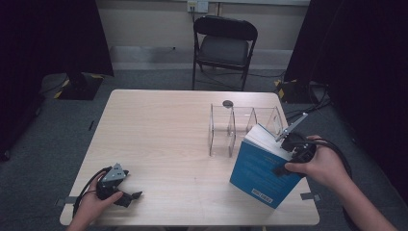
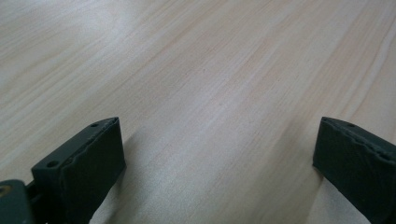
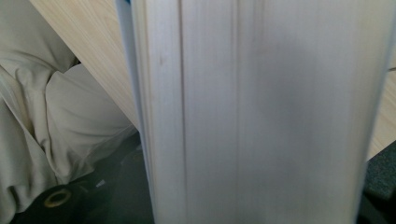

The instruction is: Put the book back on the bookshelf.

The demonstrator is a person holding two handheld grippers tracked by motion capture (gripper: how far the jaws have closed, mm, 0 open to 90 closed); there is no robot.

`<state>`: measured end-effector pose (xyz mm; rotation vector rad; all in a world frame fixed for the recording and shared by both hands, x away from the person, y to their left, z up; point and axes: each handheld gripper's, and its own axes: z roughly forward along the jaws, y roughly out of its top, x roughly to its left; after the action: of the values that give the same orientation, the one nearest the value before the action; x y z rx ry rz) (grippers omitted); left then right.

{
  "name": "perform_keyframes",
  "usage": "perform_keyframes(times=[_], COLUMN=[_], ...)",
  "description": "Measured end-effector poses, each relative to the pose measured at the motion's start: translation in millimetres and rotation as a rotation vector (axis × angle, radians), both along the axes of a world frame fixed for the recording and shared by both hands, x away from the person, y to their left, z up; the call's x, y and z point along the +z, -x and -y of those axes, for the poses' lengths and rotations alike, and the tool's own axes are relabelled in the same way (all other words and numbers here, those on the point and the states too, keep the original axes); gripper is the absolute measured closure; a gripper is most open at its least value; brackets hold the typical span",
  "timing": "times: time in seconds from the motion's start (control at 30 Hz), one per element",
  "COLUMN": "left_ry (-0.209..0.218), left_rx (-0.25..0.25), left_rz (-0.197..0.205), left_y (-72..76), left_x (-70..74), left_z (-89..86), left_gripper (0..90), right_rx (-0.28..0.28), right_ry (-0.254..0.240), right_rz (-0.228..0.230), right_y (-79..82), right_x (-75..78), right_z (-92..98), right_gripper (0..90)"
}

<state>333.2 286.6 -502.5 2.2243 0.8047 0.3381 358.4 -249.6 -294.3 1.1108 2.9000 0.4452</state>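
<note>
Near-edge item, high view: left gripper (image 1: 129,197), one, at the front left corner of the table (image 1: 159,130), held low over the wood in the person's left hand (image 1: 94,202). Right gripper (image 1: 284,156), one, near the right edge, clamped on the upper part of a blue book (image 1: 257,173), one. That book stands tilted on its lower corner close to the front right corner, leaning away from the clear acrylic organizer (image 1: 240,127), one, with three slots, which sits toward the back right. Folding chair (image 1: 224,43), one, beyond the far edge. Risk, as a judgement: the book is heavy, gripped high and off balance; it could pivot in the grip, slide off the right edge, or knock a thin acrylic divider and shove the organizer if swung in too steeply.

Left gripper view: two black jaws spread wide, nothing between them, bare table (image 2: 196,84) beneath. No hold, so no support available to steady the book.

Right gripper view: book (image 3: 261,112) page edges, close up and upright; jaws themselves hidden, so the grip is judged from the high view. Table edge (image 3: 88,56) and the person's light trousers (image 3: 42,107) lie behind. Risk: pressure on loose pages rather than covers could let the block slip.
</note>
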Motion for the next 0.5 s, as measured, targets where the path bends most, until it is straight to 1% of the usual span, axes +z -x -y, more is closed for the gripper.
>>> perform_keyframes(times=[0.07, 0.1, 0.17, 0.2, 0.23, 0.27, 0.3, 0.33, 0.37, 0.43, 0.5], left_ry=[0.0, 0.0, 0.0, 0.0, 0.0, 0.0, 0.0, 0.0, 0.001, 0.001, 0.001], left_rx=[0.0, 0.0, 0.0, 0.0, -0.001, -0.001, 0.0, -0.001, 0.0, 0.0, 0.0], left_rz=[0.0, 0.0, 0.0, 0.0, 0.0, 0.0, 0.0, -0.001, -0.002, -0.002, -0.002], left_y=[0.0, 0.0, -0.1, 0.0, 0.0, 0.0, 0.0, 0.1, 0.2, 0.1, 0.1], left_x=[0.0, 0.0, 0.0, 0.0, 0.0, 0.0, 0.0, -0.1, -0.1, -0.1, -0.1], left_z=[0.0, 0.0, 0.0, 0.0, 0.0, 0.0, 0.0, 0.0, 0.1, 0.1, 0.1], left_gripper=[1.4, 1.4, 1.3, 1.3, 1.3, 1.3, 1.3, 1.3, 1.3, 1.3, 1.3], right_rx=[-0.006, -0.01, -0.024, -0.04, -0.042, -0.034, -0.029, -0.021, 0.006, 0.021, 0.021], right_ry=[0.01, 0.021, 0.044, 0.036, 0.034, 0.042, 0.058, 0.065, 0.083, 0.142, 0.147], right_rz=[-0.006, -0.005, 0.01, 0.015, 0.017, 0.016, 0.024, 0.022, 0.013, -0.016, -0.032], right_y=[-0.8, -1.0, -0.9, -1.0, -1.0, -1.3, -1.1, -1.1, -1.0, -2.1, -3.3], right_x=[-1.5, -3.2, -5.2, -5.4, -5.4, -5.3, -5.6, -5.5, -5.6, -5.4, -5.4], right_z=[-1.1, -2.3, -4.0, -3.5, -3.2, -3.4, -4.2, -4.4, -5.5, -9.3, -9.5], right_gripper=[57.3, 55.4, 52.2, 51.7, 50.8, 49.4, 48.0, 47.6, 47.5, 48.6, 52.1])
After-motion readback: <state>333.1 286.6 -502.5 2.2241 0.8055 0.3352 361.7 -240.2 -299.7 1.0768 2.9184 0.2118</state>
